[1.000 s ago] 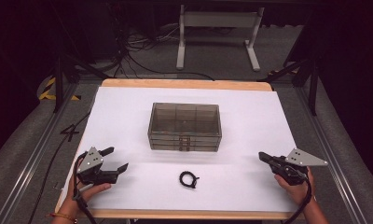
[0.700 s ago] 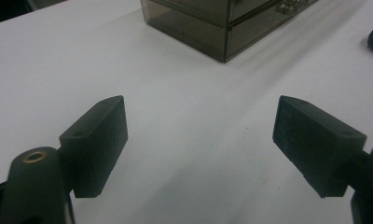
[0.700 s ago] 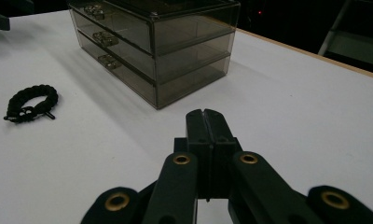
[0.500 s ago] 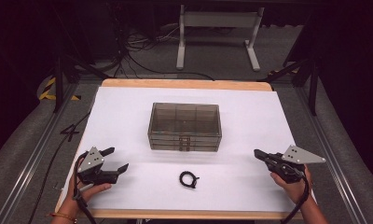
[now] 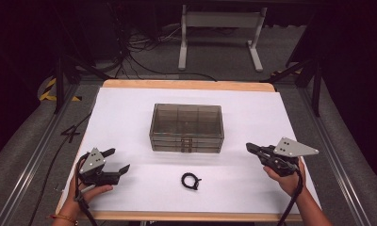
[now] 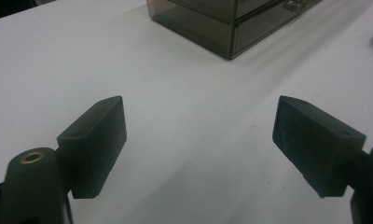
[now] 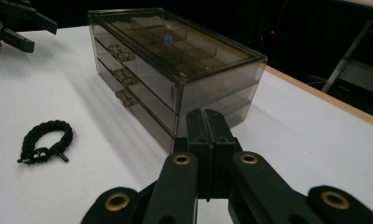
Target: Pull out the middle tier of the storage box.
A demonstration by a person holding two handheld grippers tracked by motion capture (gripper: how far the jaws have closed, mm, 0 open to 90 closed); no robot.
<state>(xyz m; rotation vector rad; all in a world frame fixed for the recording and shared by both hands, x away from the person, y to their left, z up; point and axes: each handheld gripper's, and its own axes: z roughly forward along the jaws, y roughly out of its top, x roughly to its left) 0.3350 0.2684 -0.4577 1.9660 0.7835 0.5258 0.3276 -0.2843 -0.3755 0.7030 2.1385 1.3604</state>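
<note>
Bracelet (image 5: 190, 181) of black braided cord lies flat on the white worktop (image 5: 130, 113), in front of the drawer box (image 5: 187, 127) and apart from it, between the two claws and well clear of both. In the right gripper view it rests low at the left (image 7: 45, 142), with nothing touching it.

The drawer box is smoky clear plastic, with stacked drawers whose small pulls face the person; all drawers sit pushed in. Dividers show through its lid (image 7: 168, 42), and what the compartments hold is too dim to tell.

The left claw (image 5: 117, 160) rests low by the near left corner of the worktop, held in a hand (image 5: 85, 193), pointing toward the middle, its jaws spread wide over bare surface. The right claw (image 5: 250, 148) is held above the worktop at the near right, aimed at the box's right end, its jaws pressed together on nothing.
</note>
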